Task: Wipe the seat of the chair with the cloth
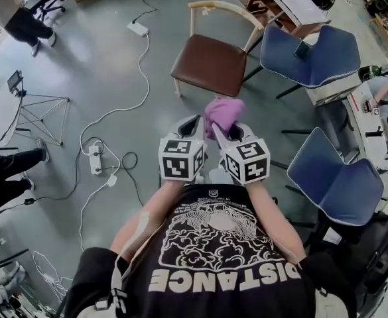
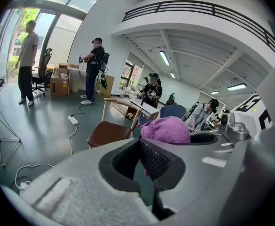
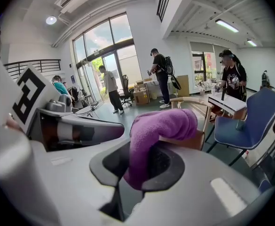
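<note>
**Head view.** The chair (image 1: 210,61), with a wooden frame and a brown seat, stands on the grey floor (image 1: 101,65). Its seat is bare. The purple cloth (image 1: 223,114) is held in the air just short of the chair's front edge, on the person's side, and does not touch the seat. The left gripper (image 1: 197,123) and right gripper (image 1: 221,130) sit side by side just nearer than the cloth, both aimed at the chair. A blue chair (image 1: 316,55) stands just to the right of the chair. A white power strip (image 1: 138,28) lies on the floor to the chair's left.

**Left gripper view.** The fingers (image 2: 152,160) meet at their tips and nothing is gripped between them. The cloth (image 2: 168,130) is bunched beyond and to the right of those tips, on top of the right gripper's nose. The chair (image 2: 110,132) lies ahead, left of the cloth and apart from it. People stand well behind the chair.

**Right gripper view.** The fingers (image 3: 170,166) are closed on the cloth (image 3: 163,126). One end of it is pinched between the pads, and the rest rises and folds over to the right. The chair's wooden back (image 3: 193,100) shows directly behind the cloth. A desk (image 3: 226,102) stands beyond the chair to its right.
</note>
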Motion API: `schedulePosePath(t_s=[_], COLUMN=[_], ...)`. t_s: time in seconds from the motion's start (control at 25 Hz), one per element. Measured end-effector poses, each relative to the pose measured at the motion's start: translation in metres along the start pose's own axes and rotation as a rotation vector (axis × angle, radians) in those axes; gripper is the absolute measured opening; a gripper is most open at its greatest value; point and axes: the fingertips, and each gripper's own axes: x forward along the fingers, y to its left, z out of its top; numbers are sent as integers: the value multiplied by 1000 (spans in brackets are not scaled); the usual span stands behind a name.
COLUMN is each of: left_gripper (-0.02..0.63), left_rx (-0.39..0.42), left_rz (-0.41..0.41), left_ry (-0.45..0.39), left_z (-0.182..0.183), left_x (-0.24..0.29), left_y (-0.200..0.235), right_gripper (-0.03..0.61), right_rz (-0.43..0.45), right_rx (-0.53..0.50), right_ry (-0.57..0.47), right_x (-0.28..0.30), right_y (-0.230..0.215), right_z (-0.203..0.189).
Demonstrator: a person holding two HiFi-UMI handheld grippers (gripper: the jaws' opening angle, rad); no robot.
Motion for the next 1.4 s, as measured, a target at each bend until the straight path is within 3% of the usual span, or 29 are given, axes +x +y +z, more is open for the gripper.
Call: schedulePosePath(t_s=[0.52, 0.96, 1.2, 1.4], left_gripper=[-8, -8, -8, -8], left_rx=[-12, -24, -28, -22], left_rz=[65, 100, 124, 147], left_ry=[-11, 50, 120, 143], left_z=[38, 85, 99, 110], left_x=[43, 150, 194, 223], left_y=[39, 50, 56, 63], right_gripper=[63, 63, 63, 63], right_rz=[62, 111, 159, 204], right_rx=[-6, 29, 79, 60], right_ry=[-19, 26, 67, 76], right_x=[57, 111, 136, 161], right_y=[-32, -125, -162, -186], right_z=[42, 79, 88, 97])
